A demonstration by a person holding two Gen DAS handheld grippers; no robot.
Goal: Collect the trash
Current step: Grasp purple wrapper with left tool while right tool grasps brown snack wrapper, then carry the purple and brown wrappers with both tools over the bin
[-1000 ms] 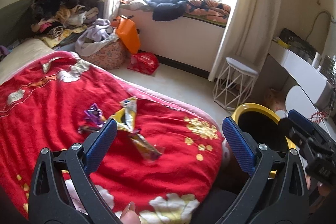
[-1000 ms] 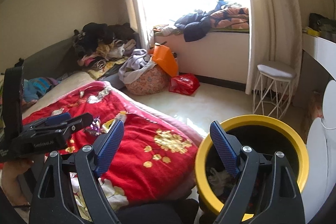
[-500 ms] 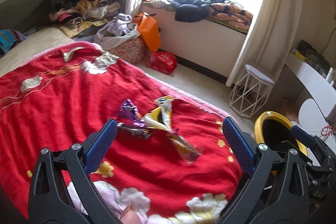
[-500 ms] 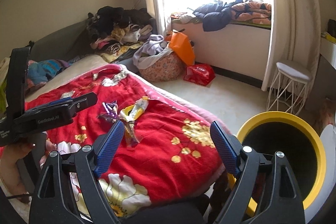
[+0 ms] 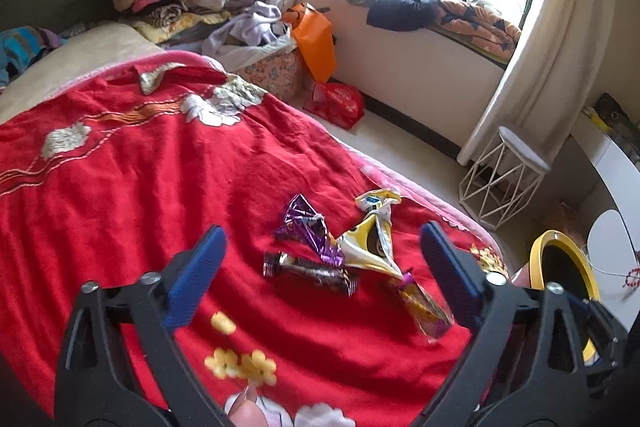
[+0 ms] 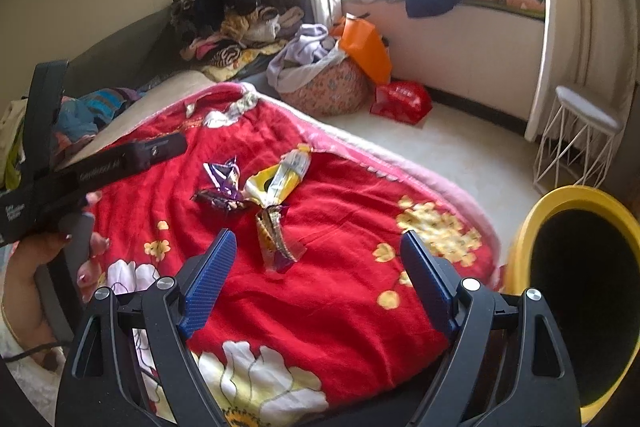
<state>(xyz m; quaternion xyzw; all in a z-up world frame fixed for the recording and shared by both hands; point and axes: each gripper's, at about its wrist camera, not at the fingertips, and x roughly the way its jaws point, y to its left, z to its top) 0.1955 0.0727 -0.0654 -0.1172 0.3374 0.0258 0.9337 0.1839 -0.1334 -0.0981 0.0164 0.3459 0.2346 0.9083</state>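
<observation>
While I hover both over the bed (image 5: 120,167):
Left hand-held gripper (image 5: 320,267): closing, nothing gripped.
Right hand-held gripper (image 6: 316,279): apart, empty.
Wrappers (image 5: 340,255): clustered near bed's foot edge.
Bin (image 6: 576,199): beside foot corner.

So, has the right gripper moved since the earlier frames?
Yes. The right gripper has swung away from the yellow bin, which has slid to the view's right edge, and over the wrappers on the red blanket.

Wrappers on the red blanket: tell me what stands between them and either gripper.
Nothing visible does. The wrappers lie bare on the blanket. The left gripper, its jaws closing with nothing between them, and the open right gripper both face them across bare blanket.
</observation>
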